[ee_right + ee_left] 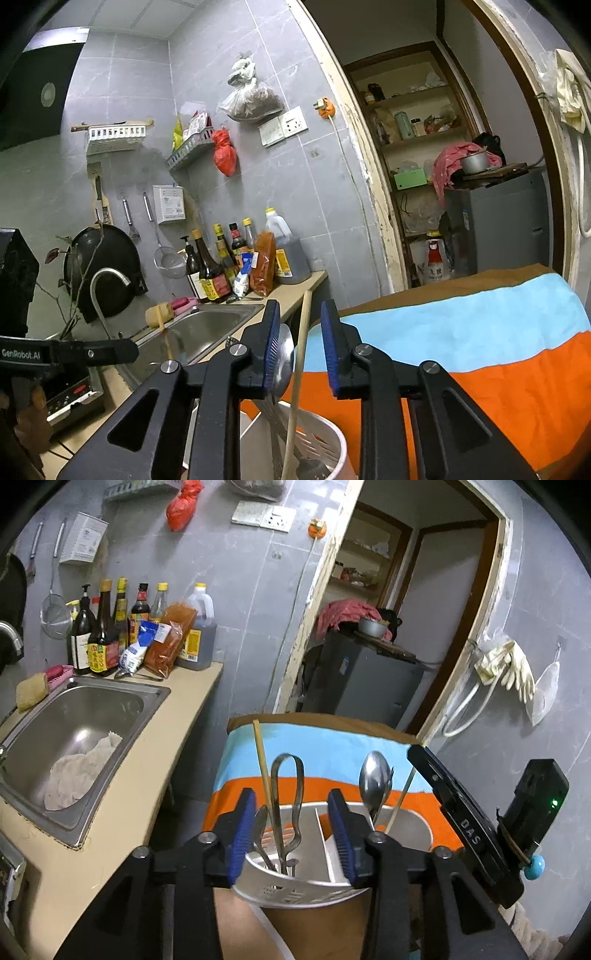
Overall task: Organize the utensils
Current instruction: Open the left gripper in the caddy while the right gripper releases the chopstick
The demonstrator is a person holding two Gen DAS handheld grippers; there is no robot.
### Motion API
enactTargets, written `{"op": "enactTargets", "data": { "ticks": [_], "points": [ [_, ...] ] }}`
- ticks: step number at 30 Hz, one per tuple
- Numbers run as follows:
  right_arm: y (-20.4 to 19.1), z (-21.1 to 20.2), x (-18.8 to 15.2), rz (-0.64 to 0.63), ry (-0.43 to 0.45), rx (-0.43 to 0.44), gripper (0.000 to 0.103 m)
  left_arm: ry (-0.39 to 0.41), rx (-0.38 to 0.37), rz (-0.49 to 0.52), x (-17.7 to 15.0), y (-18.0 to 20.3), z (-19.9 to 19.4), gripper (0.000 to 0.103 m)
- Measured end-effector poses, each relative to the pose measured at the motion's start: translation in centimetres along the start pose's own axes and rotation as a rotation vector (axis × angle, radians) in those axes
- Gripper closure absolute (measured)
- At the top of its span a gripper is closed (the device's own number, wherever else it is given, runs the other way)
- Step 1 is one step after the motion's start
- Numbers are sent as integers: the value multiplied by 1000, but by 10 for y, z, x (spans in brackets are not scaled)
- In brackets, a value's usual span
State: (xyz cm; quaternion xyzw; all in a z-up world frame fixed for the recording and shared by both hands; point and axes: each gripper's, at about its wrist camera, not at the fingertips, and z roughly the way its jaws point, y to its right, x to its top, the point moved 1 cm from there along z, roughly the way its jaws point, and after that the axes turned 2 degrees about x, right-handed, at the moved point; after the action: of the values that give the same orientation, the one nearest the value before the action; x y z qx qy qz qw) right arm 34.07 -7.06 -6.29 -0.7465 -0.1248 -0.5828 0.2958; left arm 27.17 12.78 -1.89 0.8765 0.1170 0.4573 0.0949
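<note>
Holding 2 chopsticks (260,760), 1 spoon (372,779)

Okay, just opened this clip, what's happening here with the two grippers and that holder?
A person with a gripper in each hand is sorting utensils into a white divided utensil holder on a striped cloth beside the kitchen sink. The left gripper straddles the holder's front, its pads clear of the metal tongs and chopstick standing in one compartment. The right gripper stands open around another chopstick, beside a spoon.
</note>
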Motion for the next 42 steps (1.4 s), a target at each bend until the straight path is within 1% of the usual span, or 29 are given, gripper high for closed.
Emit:
{"op": "enactTargets", "data": {
  "ticks": [2, 4, 5, 6, 7, 8, 11, 12, 13, 14, 15, 16, 17, 18, 20, 26, 31, 38, 42],
  "points": [
    [0, -6, 5, -9, 1, 5, 82, 28, 0, -18, 1, 2, -6, 54],
    [0, -13, 12, -19, 5, 3, 72, 53, 5, -33, 1, 4, -10, 49],
    [1, -18, 16, -23, 6, 5, 64, 68, 9, -46, 1, 6, -14, 46],
    [3, -21, 20, -24, 7, 8, 61, 80, 12, -56, 2, 7, -16, 41],
    [4, -26, 24, -27, 5, 9, 60, 94, 14, -68, 2, 8, -18, 39],
    [5, -31, 28, -34, 3, 8, 58, 110, 16, -78, 2, 11, -21, 34],
    [9, -51, 43, -65, 3, 0, 43, 150, 28, -85, 1, 21, -29, 24],
    [10, -57, 49, -76, 7, -1, 40, 165, 38, -83, 1, 26, -31, 18],
    [11, -63, 54, -85, 9, -2, 38, 179, 47, -82, 1, 31, -33, 15],
    [13, -71, 59, -94, 10, -6, 34, 195, 57, -82, 0, 36, -36, 10],
    [14, -76, 63, -98, 12, -9, 28, 205, 62, -84, 0, 39, -38, 7],
    [17, -84, 69, -102, 17, -17, 26, 219, 66, -85, -1, 44, -41, 6],
    [20, -94, 74, -105, 27, -30, 20, 235, 73, -87, -2, 50, -43, 3],
    [22, -98, 78, -106, 30, -41, 10, 244, 81, -87, -3, 54, -46, 1],
    [30, -116, 86, -107, 48, -75, 2, 267, 113, -83, -5, 66, -50, 0],
    [49, -154, 104, -119, 82, -89, 2, 287, 148, -60, -13, 96, -55, 0],
    [62, -176, 111, -133, 95, -109, 2, 308, 139, -26, -25, 124, -59, 0],
    [84, -203, 107, -137, 101, -152, 2, 332, 128, 7, -40, 155, -55, 0],
    [96, -210, 101, -129, 86, -176, 2, 312, 133, 35, -49, 169, -48, 0]
  ]
}}
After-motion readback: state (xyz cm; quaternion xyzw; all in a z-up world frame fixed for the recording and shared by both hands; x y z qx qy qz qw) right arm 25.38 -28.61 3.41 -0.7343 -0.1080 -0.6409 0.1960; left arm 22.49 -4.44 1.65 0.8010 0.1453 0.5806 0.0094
